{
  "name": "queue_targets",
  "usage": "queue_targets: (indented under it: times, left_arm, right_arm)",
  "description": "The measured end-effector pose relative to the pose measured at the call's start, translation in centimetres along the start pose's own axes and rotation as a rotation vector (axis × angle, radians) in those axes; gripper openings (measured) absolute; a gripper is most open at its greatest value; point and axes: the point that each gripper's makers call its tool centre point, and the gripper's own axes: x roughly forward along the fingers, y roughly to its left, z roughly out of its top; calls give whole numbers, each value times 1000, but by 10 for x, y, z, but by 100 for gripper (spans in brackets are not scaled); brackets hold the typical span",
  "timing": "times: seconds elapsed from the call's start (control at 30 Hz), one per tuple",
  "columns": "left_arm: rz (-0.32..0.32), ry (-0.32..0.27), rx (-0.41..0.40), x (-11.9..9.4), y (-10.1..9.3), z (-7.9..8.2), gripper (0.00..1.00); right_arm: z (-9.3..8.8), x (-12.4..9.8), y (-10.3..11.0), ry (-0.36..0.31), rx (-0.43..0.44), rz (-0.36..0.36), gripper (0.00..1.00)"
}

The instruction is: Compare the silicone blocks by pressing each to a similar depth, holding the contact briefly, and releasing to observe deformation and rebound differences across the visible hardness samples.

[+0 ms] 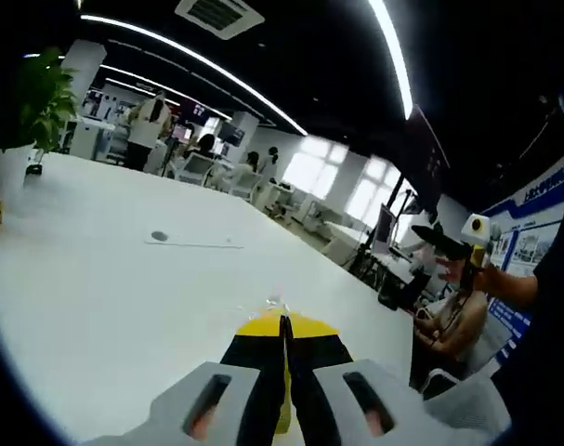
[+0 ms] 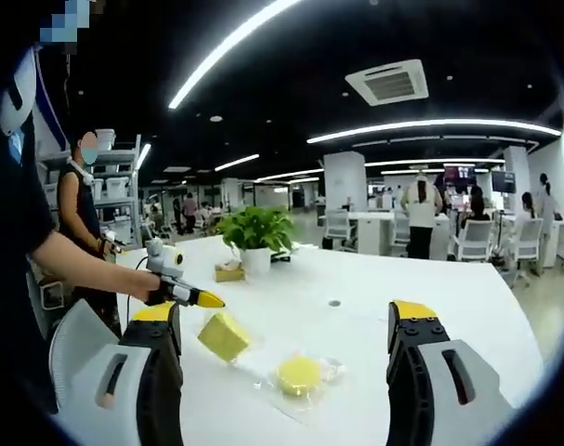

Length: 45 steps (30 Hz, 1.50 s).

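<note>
In the right gripper view, the right tool (image 2: 286, 372) stands spread wide, released. Lower centre on the white counter (image 2: 449, 297) lie a yellow silicone cube (image 2: 224, 335) and a round yellow silicone block (image 2: 299, 374); both likely soft, springy, best pressed from above. The left tool (image 1: 283, 336) is clenched, empty.

An open-plan office: long white table (image 1: 96, 279), ceiling light strips (image 2: 430, 128), desks with office chairs (image 2: 474, 240), monitors (image 1: 386, 226), potted plant (image 2: 255, 232)

Your right gripper (image 2: 286, 348) jaws spread: yellow block (image 2: 224, 335), round sample (image 2: 299, 373) lie between. Plant pot (image 2: 256, 262) farther back.
</note>
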Motion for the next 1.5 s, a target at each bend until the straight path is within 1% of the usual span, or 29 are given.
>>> queue_targets:
  times: [0.07, 0.1, 0.13, 0.17, 0.2, 0.23, 0.27, 0.3, 0.33, 0.37, 0.43, 0.47, 0.5, 0.6, 0.67, 0.77, 0.83, 0.9, 1.07, 1.13, 1.17, 1.2, 1.23, 1.27, 1.3, 1.4, 1.43, 1.5]
  left_arm:
    - [17, -4, -22, -5, 12, 2, 0]
    - [41, -5, -16, -8, 22, 3, 0]
    - [37, -4, -14, -10, 25, 4, 0]
    - [42, 0, -12, -11, 29, 4, 0]
    - [65, 15, -1, -13, 38, 2, 0]
    - [71, 20, 4, -14, 45, 3, 0]
    - [77, 29, 6, -15, 47, 1, 0]
    - [90, 62, 28, -16, 55, -3, 0]
    - [99, 90, 31, -17, 59, -7, 0]
    - [92, 128, 67, -16, 63, -13, 0]
    - [79, 187, 115, -14, 68, -21, 0]
    - [89, 205, 115, -13, 72, -25, 0]
    - [95, 206, 109, -9, 76, -25, 0]
    - [80, 221, 113, 0, 80, -30, 0]
    - [76, 241, 122, 6, 84, -34, 0]
    - [66, 263, 131, 13, 89, -40, 0]
    - [77, 292, 156, 15, 97, -47, 0]
    - [88, 308, 143, 16, 105, -52, 0]
    - [83, 326, 161, 19, 109, -57, 0]
    - [89, 346, 151, 19, 115, -61, 0]
    - [105, 358, 130, 18, 119, -64, 0]
    - [119, 355, 114, 18, 122, -63, 0]
    - [133, 337, 77, 17, 122, -61, 2]
    - [127, 331, 68, 17, 121, -60, 4]
    - [123, 329, 73, 17, 120, -60, 5]
    - [141, 322, 126, 13, 118, -53, 7]
    - [148, 314, 126, 11, 117, -51, 7]
    - [161, 272, 132, 7, 117, -40, 8]
  right_arm:
    - [-3, -5, -2, 8, 6, -11, 86]
    - [-5, -6, -3, 13, 8, -14, 86]
    - [-7, -9, -5, 22, 12, -24, 86]
    - [-8, -11, -6, 24, 13, -29, 86]
    - [-9, -12, -7, 24, 15, -33, 85]
    - [-9, -14, -9, 25, 20, -37, 85]
    - [-9, -16, -10, 24, 24, -46, 85]
    - [-9, -17, -11, 24, 26, -51, 85]
    - [-9, -18, -12, 22, 30, -55, 84]
    - [-10, -20, -12, 24, 36, -58, 84]
    - [-11, -22, -14, 29, 42, -66, 84]
    - [-12, -23, -14, 31, 42, -68, 84]
    - [-13, -24, -13, 39, 43, -69, 84]
    - [-16, -28, -13, 49, 46, -74, 83]
    - [-18, -31, -12, 56, 51, -77, 83]
    - [-18, -36, -11, 51, 81, -78, 82]
    - [-18, -39, -13, 46, 92, -89, 82]
    - [-18, -42, -14, 46, 92, -101, 82]
    - [-23, -47, -10, 49, 120, -104, 82]
    - [-27, -47, -10, 56, 137, -106, 82]
    - [-29, -47, -9, 61, 142, -107, 82]
    - [-32, -47, -10, 68, 142, -108, 82]
    - [-33, -47, -10, 73, 138, -110, 82]
    - [-34, -47, -11, 76, 136, -111, 81]
    - [-35, -47, -11, 78, 136, -111, 81]
    - [-33, -45, -12, 68, 138, -107, 81]
    - [-33, -45, -12, 69, 138, -107, 81]
    - [-33, -44, -12, 68, 135, -104, 81]
